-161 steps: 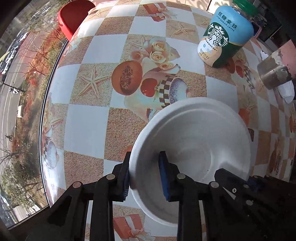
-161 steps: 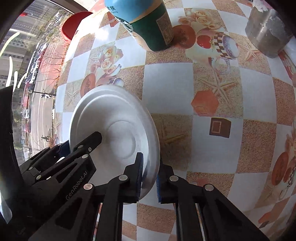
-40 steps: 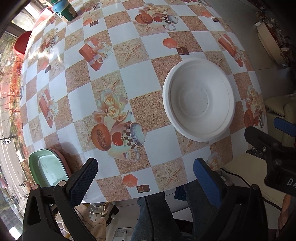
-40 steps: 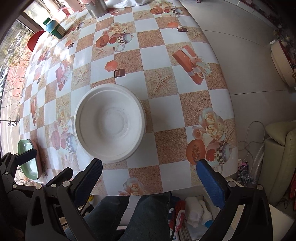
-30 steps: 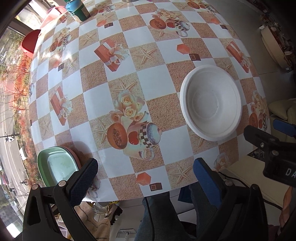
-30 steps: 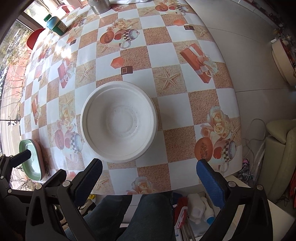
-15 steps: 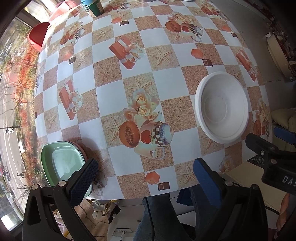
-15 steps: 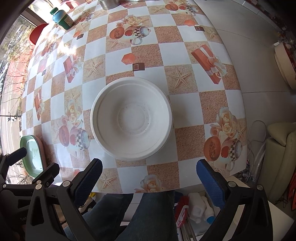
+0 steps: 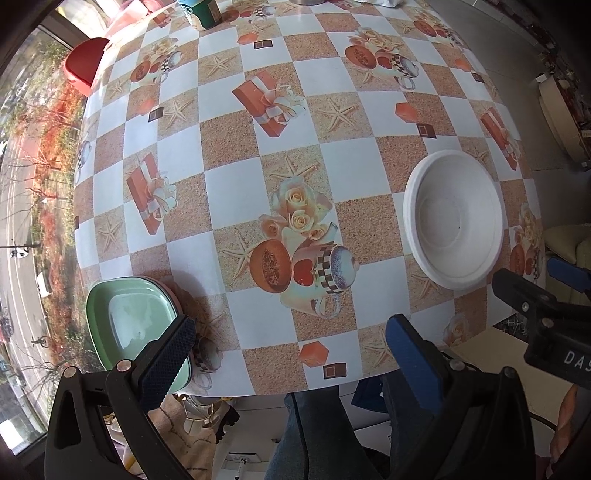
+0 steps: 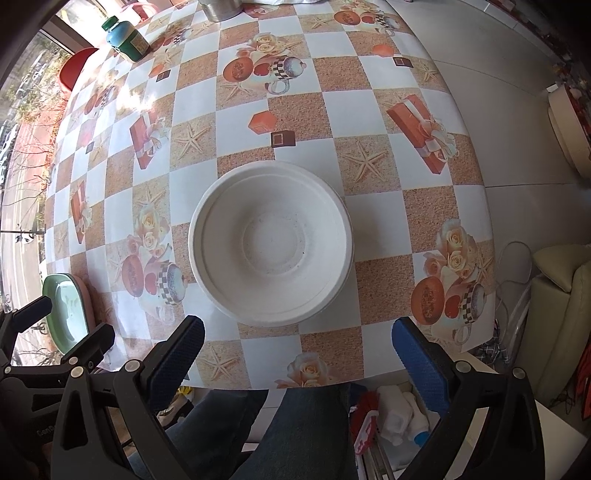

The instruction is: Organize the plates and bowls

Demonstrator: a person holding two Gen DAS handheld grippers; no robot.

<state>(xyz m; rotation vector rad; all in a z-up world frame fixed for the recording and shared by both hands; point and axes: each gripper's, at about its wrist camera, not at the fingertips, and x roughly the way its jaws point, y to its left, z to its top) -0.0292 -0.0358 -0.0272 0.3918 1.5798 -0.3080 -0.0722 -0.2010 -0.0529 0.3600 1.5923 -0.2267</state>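
A white bowl stack [image 10: 271, 242] sits near the table's front edge; in the left wrist view it [image 9: 454, 219] lies at the right. A green plate [image 9: 125, 319] rests on a pink one at the front left corner; it also shows in the right wrist view [image 10: 66, 310]. My left gripper [image 9: 291, 354] is open and empty, held above the front edge, its left finger over the green plate's corner. My right gripper [image 10: 295, 350] is open and empty, just in front of the white bowl.
A patterned checked tablecloth [image 9: 236, 184] covers the table. A green-capped bottle [image 10: 127, 38] and a metal cup [image 10: 223, 9] stand at the far side. A red chair [image 9: 83, 62] is beyond the far left. My legs [image 10: 295, 435] are below the front edge.
5.4 s ago both grippers were shut on white dishes near the bottle. Now both are open and empty, the dishes rest near the front edge, and the views have drifted slightly over the last second.
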